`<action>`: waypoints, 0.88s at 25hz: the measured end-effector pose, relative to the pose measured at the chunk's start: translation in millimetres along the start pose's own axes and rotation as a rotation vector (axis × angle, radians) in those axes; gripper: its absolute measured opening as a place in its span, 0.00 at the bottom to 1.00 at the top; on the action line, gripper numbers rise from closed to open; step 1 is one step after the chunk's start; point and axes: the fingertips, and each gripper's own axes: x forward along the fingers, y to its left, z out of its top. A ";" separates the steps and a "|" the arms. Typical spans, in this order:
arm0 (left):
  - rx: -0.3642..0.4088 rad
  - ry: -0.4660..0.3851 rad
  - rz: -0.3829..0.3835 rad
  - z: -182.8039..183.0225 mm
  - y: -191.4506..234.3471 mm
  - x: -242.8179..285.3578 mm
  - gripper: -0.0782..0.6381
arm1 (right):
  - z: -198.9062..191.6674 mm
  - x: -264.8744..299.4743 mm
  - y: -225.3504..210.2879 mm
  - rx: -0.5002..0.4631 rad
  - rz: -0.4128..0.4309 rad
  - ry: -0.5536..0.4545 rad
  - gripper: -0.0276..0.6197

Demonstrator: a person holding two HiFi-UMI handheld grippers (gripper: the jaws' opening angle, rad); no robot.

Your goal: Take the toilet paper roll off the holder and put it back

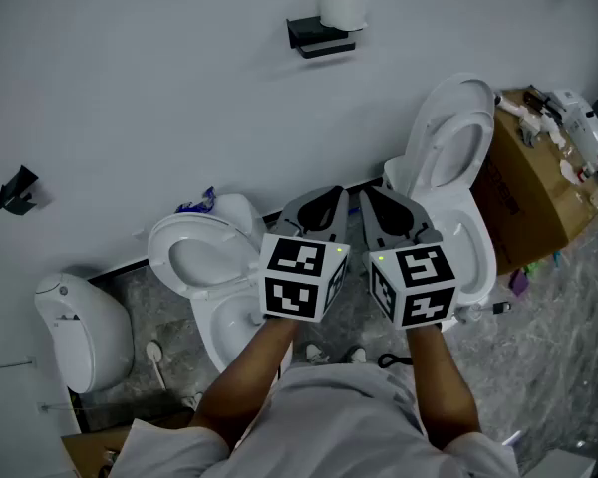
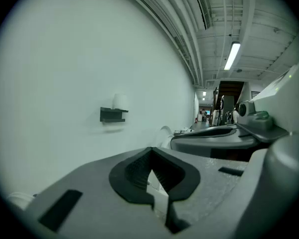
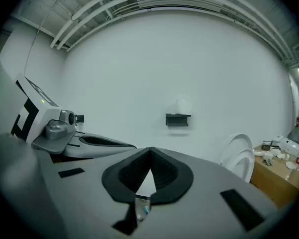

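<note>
- Step in hand: approach, nothing grasped yet.
- Toilet paper roll (image 1: 341, 6) stands upright on black wall holder (image 1: 321, 38), high on white wall, well apart from both tools.
- Left tool (image 1: 319, 210) and right tool (image 1: 391, 212) side by side, both clenched on nothing, aimed at wall above white toilets (image 1: 204, 252).
- Next move, as judged: bring one tool up to roll, spread jaws to clear its width, close gently since soft paper dents, lift free of holder.

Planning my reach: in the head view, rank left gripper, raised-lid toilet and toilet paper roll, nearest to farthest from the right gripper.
1. left gripper, alongside, left.
2. raised-lid toilet, just right.
3. toilet paper roll, high ahead on its holder.
</note>
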 end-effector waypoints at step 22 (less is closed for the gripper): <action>-0.006 0.001 -0.049 4.6 47.8 9.0 0.11 | 10.1 41.1 18.1 0.011 -0.036 -0.001 0.05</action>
